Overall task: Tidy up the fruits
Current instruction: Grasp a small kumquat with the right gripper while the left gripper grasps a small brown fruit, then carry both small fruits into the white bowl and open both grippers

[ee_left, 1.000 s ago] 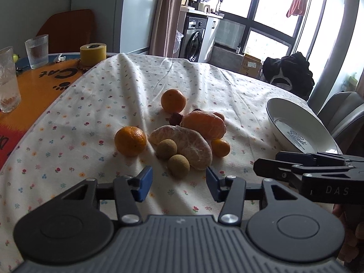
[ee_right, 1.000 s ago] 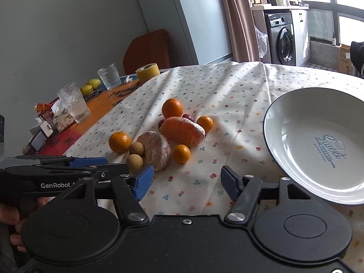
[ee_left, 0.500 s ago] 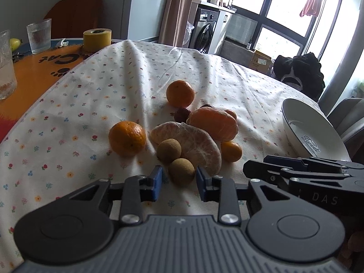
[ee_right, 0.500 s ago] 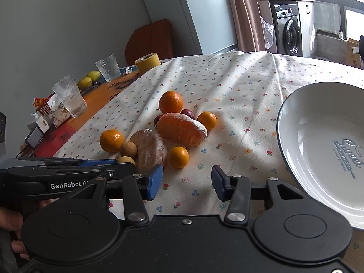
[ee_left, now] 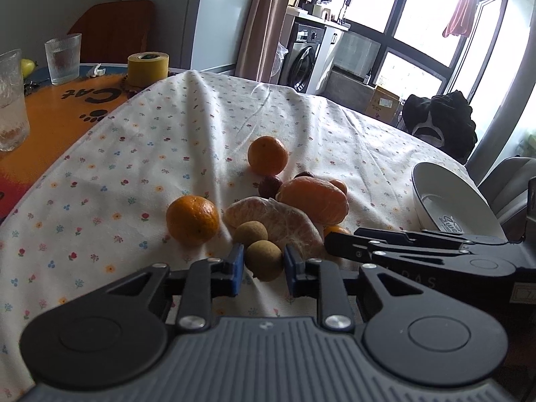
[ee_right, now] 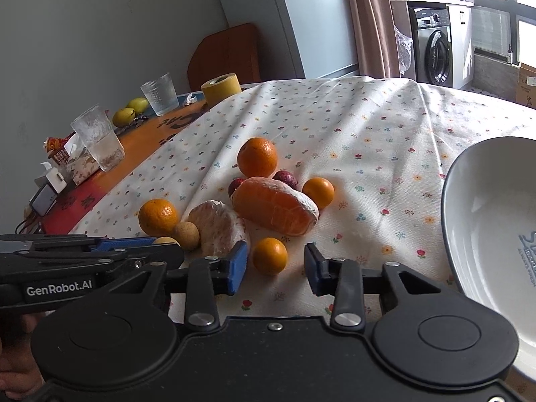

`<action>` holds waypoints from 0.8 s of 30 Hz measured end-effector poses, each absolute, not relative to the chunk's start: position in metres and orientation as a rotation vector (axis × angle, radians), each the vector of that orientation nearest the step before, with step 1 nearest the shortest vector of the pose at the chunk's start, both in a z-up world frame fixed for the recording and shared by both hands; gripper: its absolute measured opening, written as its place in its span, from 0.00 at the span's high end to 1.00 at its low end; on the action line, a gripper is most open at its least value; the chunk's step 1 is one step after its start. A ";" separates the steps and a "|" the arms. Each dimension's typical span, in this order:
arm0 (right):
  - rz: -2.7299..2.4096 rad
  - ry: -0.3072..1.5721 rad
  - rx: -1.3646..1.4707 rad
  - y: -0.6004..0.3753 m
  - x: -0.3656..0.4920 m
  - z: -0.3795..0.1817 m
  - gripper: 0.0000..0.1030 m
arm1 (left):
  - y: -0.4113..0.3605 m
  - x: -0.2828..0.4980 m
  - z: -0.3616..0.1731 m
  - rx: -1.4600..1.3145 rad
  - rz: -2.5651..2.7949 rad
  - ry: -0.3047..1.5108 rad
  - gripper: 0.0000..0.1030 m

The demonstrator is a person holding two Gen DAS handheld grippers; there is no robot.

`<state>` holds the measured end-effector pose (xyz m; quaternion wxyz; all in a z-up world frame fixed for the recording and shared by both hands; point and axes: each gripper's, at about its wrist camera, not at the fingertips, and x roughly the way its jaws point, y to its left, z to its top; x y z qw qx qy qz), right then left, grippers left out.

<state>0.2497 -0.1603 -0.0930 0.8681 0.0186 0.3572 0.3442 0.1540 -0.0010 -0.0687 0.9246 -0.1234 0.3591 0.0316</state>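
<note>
Left claw: the left claw (ee_left: 262,264) was set low over the cloth with its blue pads on either side of the nearest longan (ee_left: 264,260), drawn in close on it; whether the pads pressed the skin could not be told for certain, and the fruit was seen resting on the desk.
Reason for the hold: the longan was judged to have been chosen because it lay outermost, at the near edge of the pile, where it could be reached without the rest being disturbed.
Right claw: the right claw (ee_right: 275,268) was held apart and empty, a small orange (ee_right: 270,255) framed in its gap but untouched.
Fruit pile: the fruits were gathered near the middle of the desk on the flowered tablecloth (ee_left: 140,154).
Bowl: a white bowl (ee_right: 485,221), empty, was placed toward the desk's right edge, presumably as the destination.
Obstacles: a second longan (ee_left: 250,232) and a peeled mandarin (ee_left: 278,224) were lying just behind the gripped one, so they were judged likely to be nudged; the right claw's body crossed the path toward the bowl.
Other things: two glasses (ee_right: 160,98) and a tape roll (ee_left: 147,68) were left at the far left edge, well apart.
</note>
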 end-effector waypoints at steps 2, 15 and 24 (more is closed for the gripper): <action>0.724 0.753 0.042 -0.160 0.251 -0.093 0.79 | -0.001 0.153 -0.067 -0.254 0.064 0.732 0.77; 0.682 0.706 0.089 -0.190 0.234 -0.080 0.80 | -0.017 0.152 -0.051 -0.221 0.034 0.690 0.77; 0.635 0.666 0.124 -0.216 0.224 -0.070 0.80 | -0.035 0.156 -0.039 -0.191 -0.007 0.664 0.77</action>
